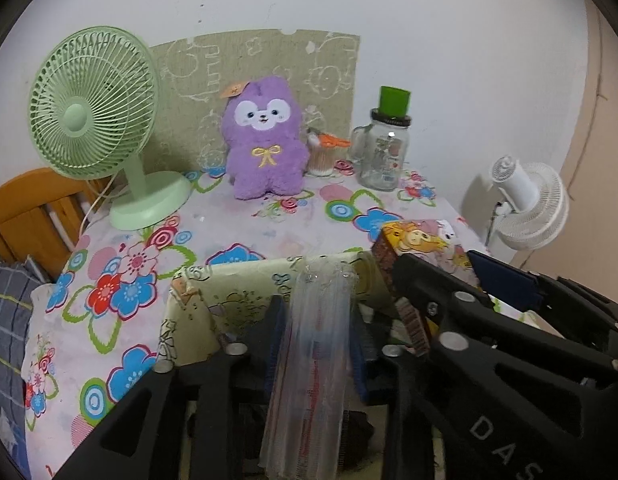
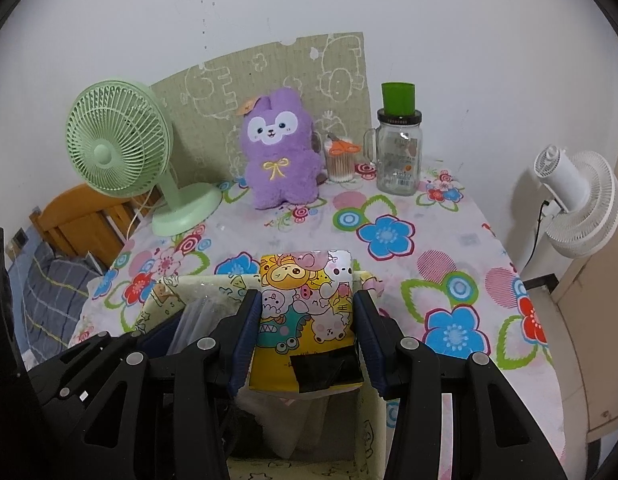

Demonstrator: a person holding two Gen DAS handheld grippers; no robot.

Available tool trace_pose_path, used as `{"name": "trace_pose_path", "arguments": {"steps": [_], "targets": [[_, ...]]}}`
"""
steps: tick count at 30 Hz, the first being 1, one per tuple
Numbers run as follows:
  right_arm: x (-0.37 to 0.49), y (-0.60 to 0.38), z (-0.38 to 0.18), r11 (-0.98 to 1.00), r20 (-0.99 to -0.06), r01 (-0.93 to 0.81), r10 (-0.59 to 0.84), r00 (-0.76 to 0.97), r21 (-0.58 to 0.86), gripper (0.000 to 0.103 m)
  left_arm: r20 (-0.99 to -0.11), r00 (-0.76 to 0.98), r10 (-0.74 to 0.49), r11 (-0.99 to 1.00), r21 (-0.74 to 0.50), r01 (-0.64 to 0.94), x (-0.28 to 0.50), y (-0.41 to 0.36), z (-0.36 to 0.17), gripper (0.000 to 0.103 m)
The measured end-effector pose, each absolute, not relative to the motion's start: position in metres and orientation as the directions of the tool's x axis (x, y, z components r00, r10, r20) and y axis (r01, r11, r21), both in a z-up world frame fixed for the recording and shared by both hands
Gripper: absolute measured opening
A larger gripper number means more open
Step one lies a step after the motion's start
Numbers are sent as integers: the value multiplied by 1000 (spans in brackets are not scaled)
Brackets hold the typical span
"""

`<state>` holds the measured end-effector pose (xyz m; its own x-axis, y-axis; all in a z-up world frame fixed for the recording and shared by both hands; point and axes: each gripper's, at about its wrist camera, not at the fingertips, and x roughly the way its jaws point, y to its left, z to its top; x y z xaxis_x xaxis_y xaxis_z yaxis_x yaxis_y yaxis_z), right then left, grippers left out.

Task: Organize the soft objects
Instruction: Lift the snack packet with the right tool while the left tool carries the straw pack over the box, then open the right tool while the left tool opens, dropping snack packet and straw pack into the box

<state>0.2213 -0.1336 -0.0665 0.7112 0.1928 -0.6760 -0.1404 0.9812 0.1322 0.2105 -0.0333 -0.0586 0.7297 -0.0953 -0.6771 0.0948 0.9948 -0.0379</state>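
My left gripper (image 1: 317,312) is shut on a clear plastic packet (image 1: 313,360) and holds it over a pale yellow fabric bin (image 1: 229,300) at the table's near edge. My right gripper (image 2: 307,312) is shut on a yellow cartoon-print pack (image 2: 305,304) and holds it over the same bin (image 2: 165,292). The pack also shows at the right of the left wrist view (image 1: 421,240). A purple plush rabbit (image 1: 265,144) sits upright at the back of the table, also in the right wrist view (image 2: 281,152).
A green desk fan (image 1: 93,120) stands at the back left. A cup of cotton swabs with orange scissors (image 2: 341,160) and a glass jar with a green cup on top (image 2: 399,148) stand at the back right. A white fan (image 2: 577,204) and a wooden chair (image 2: 81,220) flank the floral-cloth table (image 2: 449,264).
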Motion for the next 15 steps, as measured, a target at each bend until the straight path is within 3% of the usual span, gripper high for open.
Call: {"name": "trace_pose_path", "arguments": {"steps": [3, 6, 15], "targets": [[224, -133, -71, 981, -684, -141, 194, 703, 134, 51, -686, 724, -75, 997, -31, 74, 212, -30, -61, 61], [225, -132, -74, 981, -689, -144, 196, 697, 133, 51, -688, 723, -63, 998, -27, 62, 211, -26, -62, 72], [225, -125, -80, 979, -699, -161, 200, 686, 122, 50, -719, 694, -31, 999, 1, 45, 208, -17, -74, 74]]}}
